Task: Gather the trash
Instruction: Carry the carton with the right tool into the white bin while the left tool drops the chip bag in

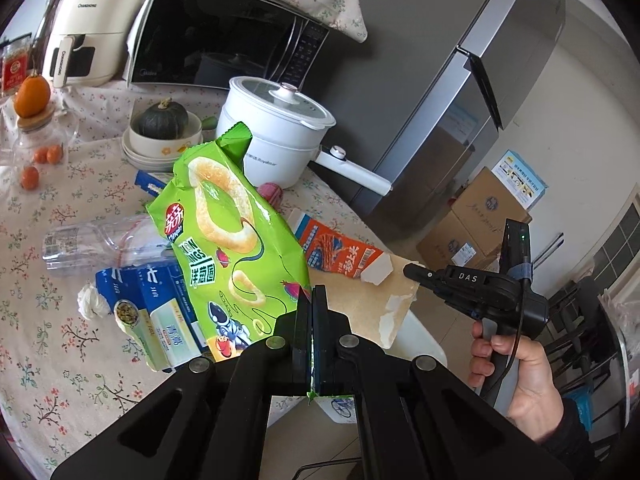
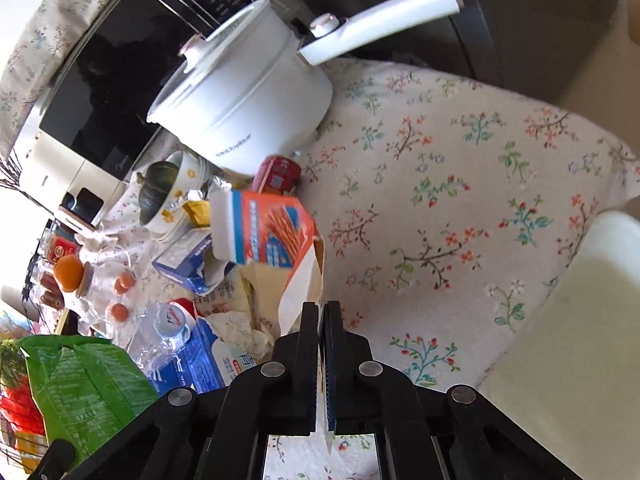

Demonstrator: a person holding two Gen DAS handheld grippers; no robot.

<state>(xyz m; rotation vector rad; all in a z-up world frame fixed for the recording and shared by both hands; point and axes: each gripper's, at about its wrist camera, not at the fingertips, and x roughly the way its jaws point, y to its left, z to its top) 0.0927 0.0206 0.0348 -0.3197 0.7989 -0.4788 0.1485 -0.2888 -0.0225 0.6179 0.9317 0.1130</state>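
Observation:
My left gripper [image 1: 312, 296] is shut on the bottom edge of a green onion-ring snack bag [image 1: 232, 240], which stands up above the floral tablecloth [image 1: 60, 320]. The same bag [image 2: 80, 384] shows at the lower left of the right wrist view. My right gripper [image 2: 322, 308] is shut on the torn white flap of an orange and white carton [image 2: 268, 232], which hangs tilted over the table. In the left wrist view a hand holds that gripper [image 1: 412, 270] at the right, its tip at the brown inner flap of the carton [image 1: 336, 250].
Blue cartons [image 1: 152, 300], a crushed clear bottle [image 1: 92, 240], crumpled paper [image 2: 240, 328] and a red can [image 2: 278, 174] lie on the table. Behind stand a white pot [image 1: 276, 132], a microwave [image 1: 224, 36] and a fridge [image 1: 460, 80]. Cardboard boxes [image 1: 476, 224] sit on the floor.

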